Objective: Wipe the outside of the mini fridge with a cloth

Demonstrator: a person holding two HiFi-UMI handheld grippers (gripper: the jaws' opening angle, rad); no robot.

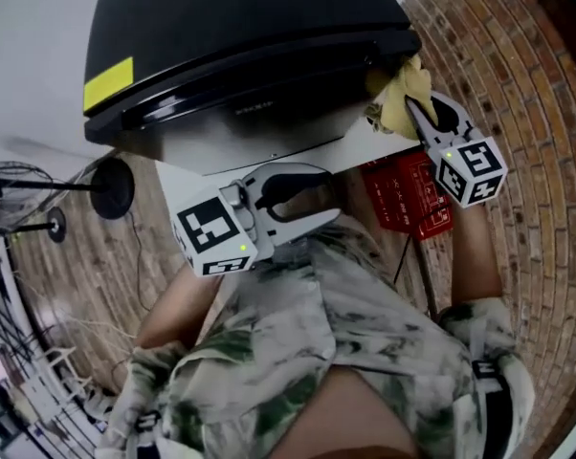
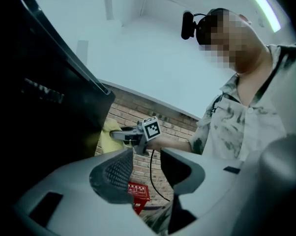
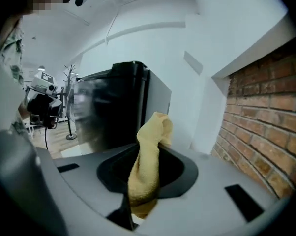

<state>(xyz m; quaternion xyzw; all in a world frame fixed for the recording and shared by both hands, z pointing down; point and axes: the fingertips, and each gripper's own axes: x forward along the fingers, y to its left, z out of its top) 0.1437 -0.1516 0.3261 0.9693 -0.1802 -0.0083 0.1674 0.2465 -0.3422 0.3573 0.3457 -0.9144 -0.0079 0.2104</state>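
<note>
My right gripper (image 1: 417,113) is clamped on the yellow cloth (image 1: 395,92) beside the mini fridge's (image 1: 240,27) right edge, ready for wiping, while my left gripper (image 1: 321,197) hangs nearer, jaws apart and empty.

Glossy black fridge (image 1: 240,36), terry cloth (image 3: 148,166)

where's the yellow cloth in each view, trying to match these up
Head view: upper right, the yellow cloth is pinched in the right gripper at the mini fridge corner.
Left gripper view: left of centre, against the fridge's dark side.
Right gripper view: centre, clamped between the jaws.
Shared landmark: the black mini fridge.
</note>
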